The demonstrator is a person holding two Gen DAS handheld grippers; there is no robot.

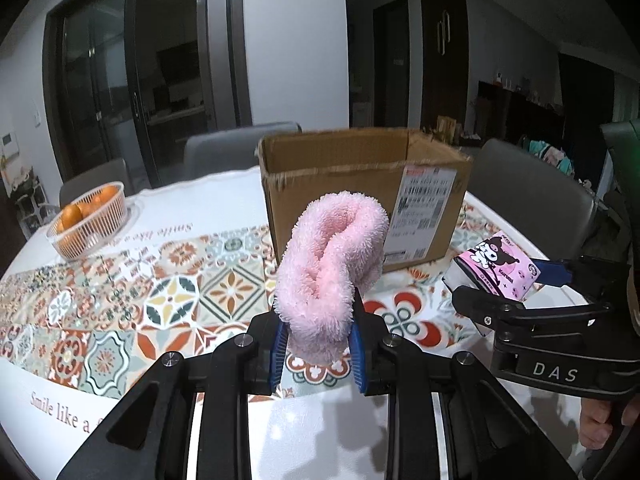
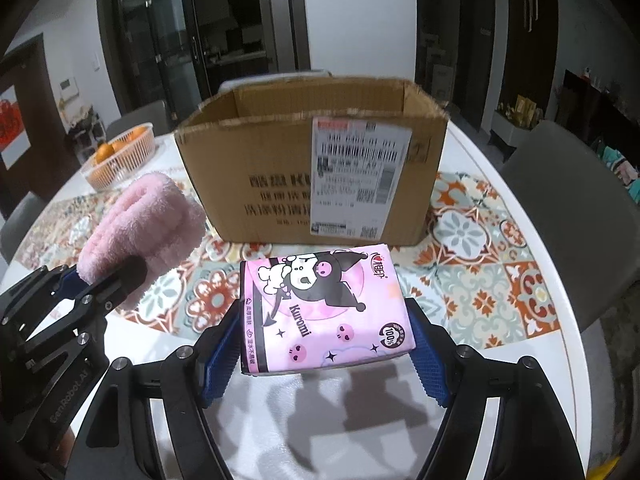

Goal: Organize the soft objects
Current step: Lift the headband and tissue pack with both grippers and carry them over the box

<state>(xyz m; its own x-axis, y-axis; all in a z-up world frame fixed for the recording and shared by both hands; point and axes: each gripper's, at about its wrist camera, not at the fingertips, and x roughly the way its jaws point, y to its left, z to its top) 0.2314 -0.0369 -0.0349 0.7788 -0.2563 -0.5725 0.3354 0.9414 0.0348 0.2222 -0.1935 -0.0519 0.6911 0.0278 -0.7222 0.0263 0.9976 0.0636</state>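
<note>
Pink and fluffy, a rolled-up towel (image 1: 330, 276) is squeezed between the blue pads (image 1: 280, 346) of the left gripper (image 1: 319, 344). The jaws are pressed tight on its lower end, and the towel is held up above the tabletop (image 1: 224, 200), standing almost straight up. In the right wrist view the same towel (image 2: 140, 232) is seen at the left, lifted over the patterned mat (image 2: 472, 248).

A pink tissue pack (image 2: 324, 312) with a cartoon picture is gripped by the right gripper (image 2: 326, 344). Its blue pads (image 2: 428, 360) are closed against both short sides of the pack. The pack is held off the tabletop, and its shadow is seen below it. From the left wrist view the pack (image 1: 496, 268) is seen at the right side.

A cardboard box (image 2: 312, 164) with an open top is placed behind both things, near the far edge of the tabletop. A white label (image 2: 360, 176) is stuck on its front. A basket of oranges (image 1: 90, 220) is set near the far left edge.
</note>
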